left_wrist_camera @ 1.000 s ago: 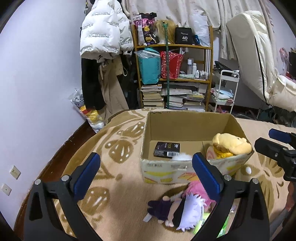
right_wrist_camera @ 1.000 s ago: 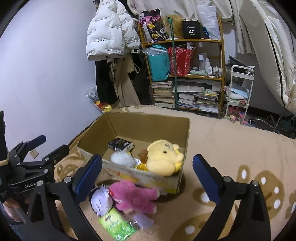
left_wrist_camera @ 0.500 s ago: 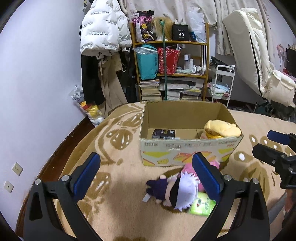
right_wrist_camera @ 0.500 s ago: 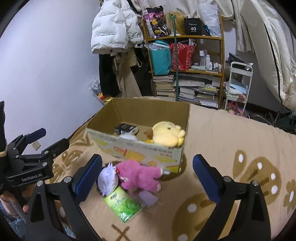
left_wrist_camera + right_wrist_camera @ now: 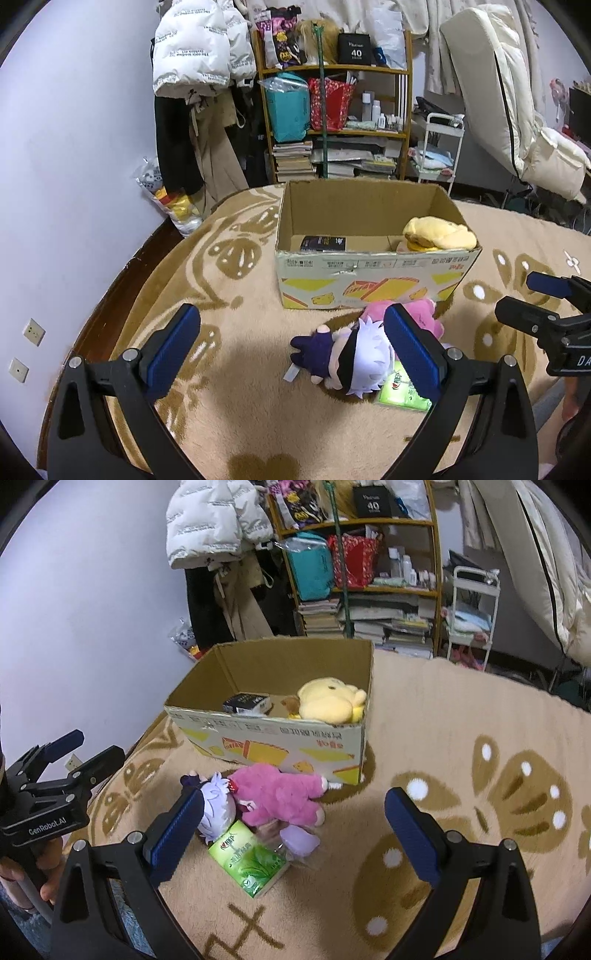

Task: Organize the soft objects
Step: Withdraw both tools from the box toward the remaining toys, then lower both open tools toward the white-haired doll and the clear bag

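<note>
A cardboard box point(image 5: 373, 273) point(image 5: 273, 738) stands open on the beige rug and holds a yellow plush point(image 5: 437, 234) point(image 5: 330, 705) and a small black box point(image 5: 323, 243) point(image 5: 245, 704). In front of it lie a white-haired doll in dark clothes point(image 5: 343, 356) point(image 5: 214, 805), a pink plush point(image 5: 280, 797) point(image 5: 421, 314), a green tissue pack point(image 5: 249, 858) point(image 5: 400, 389) and a small lilac item point(image 5: 299, 840). My left gripper point(image 5: 291, 341) is open and empty above the doll. My right gripper point(image 5: 293, 823) is open and empty above the pile.
A wooden shelf point(image 5: 332, 110) with books and bags stands behind the box, coats point(image 5: 199, 55) hang at the left, a white cart point(image 5: 439, 147) is at the right. A wall point(image 5: 74, 184) borders the rug on the left.
Both grippers have pulled back and risen from the box, so the box looks farther away and the toys in front of it show fully. Both stay open.
</note>
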`<action>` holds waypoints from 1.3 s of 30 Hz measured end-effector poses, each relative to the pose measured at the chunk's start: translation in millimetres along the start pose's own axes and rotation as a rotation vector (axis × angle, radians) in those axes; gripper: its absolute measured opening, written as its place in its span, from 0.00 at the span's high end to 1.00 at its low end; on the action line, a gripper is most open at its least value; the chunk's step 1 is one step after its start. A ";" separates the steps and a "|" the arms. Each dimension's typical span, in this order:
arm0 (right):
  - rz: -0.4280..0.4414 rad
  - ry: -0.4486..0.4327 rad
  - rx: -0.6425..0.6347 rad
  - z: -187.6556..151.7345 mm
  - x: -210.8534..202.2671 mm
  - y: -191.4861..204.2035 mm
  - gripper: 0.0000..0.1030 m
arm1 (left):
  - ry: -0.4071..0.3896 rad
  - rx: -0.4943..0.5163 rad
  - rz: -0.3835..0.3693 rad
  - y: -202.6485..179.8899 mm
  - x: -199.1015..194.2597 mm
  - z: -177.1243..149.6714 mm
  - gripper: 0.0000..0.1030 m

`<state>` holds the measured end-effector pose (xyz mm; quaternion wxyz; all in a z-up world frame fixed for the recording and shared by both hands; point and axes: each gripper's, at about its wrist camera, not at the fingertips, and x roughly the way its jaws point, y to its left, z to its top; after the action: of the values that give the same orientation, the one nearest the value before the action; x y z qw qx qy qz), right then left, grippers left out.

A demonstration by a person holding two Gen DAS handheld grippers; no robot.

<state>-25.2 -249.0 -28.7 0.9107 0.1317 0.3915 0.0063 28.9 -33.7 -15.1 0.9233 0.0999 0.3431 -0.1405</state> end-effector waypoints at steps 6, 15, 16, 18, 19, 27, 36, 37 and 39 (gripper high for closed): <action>-0.009 0.036 0.014 -2.2 12.4 -5.4 0.01 | 0.031 0.021 -0.005 -4.5 10.0 -0.6 0.04; -0.018 0.067 0.012 -4.2 24.0 -4.4 0.01 | 0.063 0.045 -0.023 -13.0 23.5 -5.2 0.04; -0.019 0.069 0.012 -4.1 24.8 -4.6 0.01 | 0.065 0.048 -0.023 -13.8 24.2 -5.6 0.04; -0.021 0.074 0.017 -4.7 26.5 -5.5 0.01 | 0.071 0.052 -0.023 -15.4 26.4 -6.4 0.04; -0.022 0.077 0.019 -4.6 27.2 -5.9 0.01 | 0.076 0.054 -0.024 -16.1 27.7 -6.9 0.04; -0.022 0.118 0.051 -6.3 42.2 -11.1 0.01 | 0.126 0.065 -0.047 -23.1 44.9 -10.4 0.04; -0.034 0.166 0.080 -9.3 58.3 -14.7 0.01 | 0.170 0.108 -0.069 -39.2 63.2 -15.5 0.04; -0.034 0.171 0.083 -9.5 60.4 -15.9 0.01 | 0.176 0.112 -0.072 -41.0 65.6 -16.3 0.04; -0.032 0.182 0.094 -9.4 65.2 -18.3 0.01 | 0.187 0.129 -0.072 -45.2 70.3 -17.6 0.04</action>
<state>11.6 -257.0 -85.8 0.8641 0.1667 0.4748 -0.0147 54.4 -84.7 -78.7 0.8733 0.1593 0.4214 -0.1853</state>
